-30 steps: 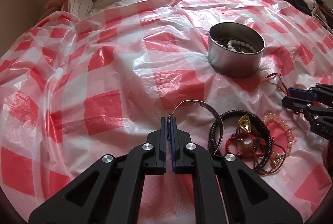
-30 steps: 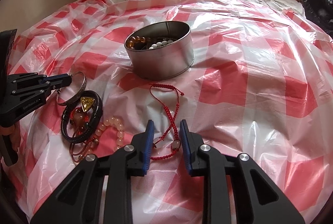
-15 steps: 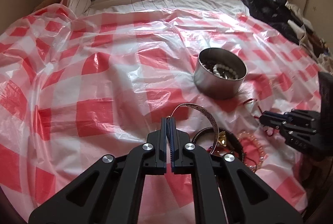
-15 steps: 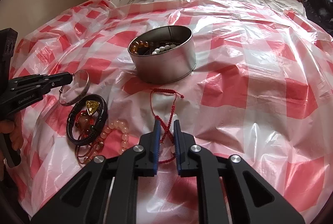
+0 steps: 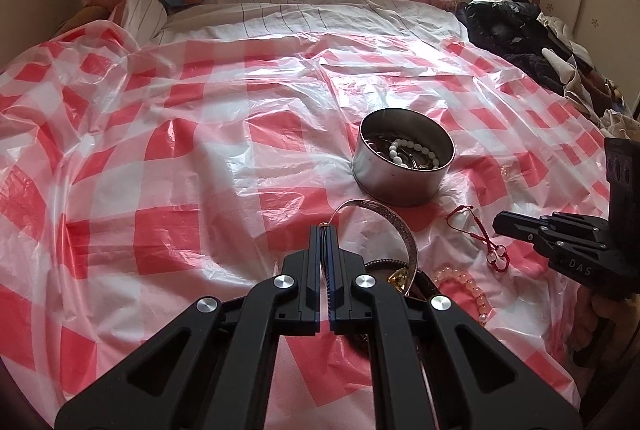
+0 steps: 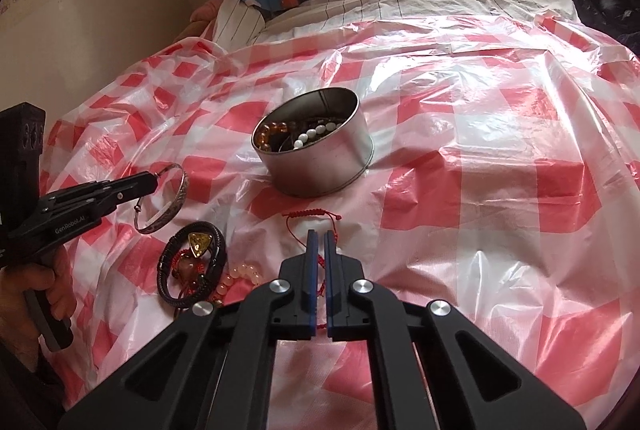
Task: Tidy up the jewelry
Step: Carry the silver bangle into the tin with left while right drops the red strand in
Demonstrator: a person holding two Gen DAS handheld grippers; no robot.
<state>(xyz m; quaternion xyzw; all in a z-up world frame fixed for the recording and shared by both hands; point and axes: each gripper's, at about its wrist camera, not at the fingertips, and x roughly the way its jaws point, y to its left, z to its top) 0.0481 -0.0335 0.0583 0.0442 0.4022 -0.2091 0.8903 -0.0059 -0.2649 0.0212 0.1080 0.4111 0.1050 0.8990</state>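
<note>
- Part of the jewelry is already gathered in the round metal tin (image 6: 316, 146) on the red-checked plastic sheet (image 6: 480, 190): white and amber beads are seen inside it.
- A silver bangle (image 6: 166, 206) is pinched by its thin edge in the closed left gripper (image 5: 325, 230) and is lifted clear of the sheet, short of the tin.
- The right gripper (image 6: 319, 236) has just been closed; the red cord bracelet (image 6: 312, 217) is caught between its pads.
- A black braided bracelet with a yellow stone (image 6: 194, 264) and a pink bead bracelet (image 6: 240, 276) are left lying near the tin.
- The task is judged roughly half done.
</note>
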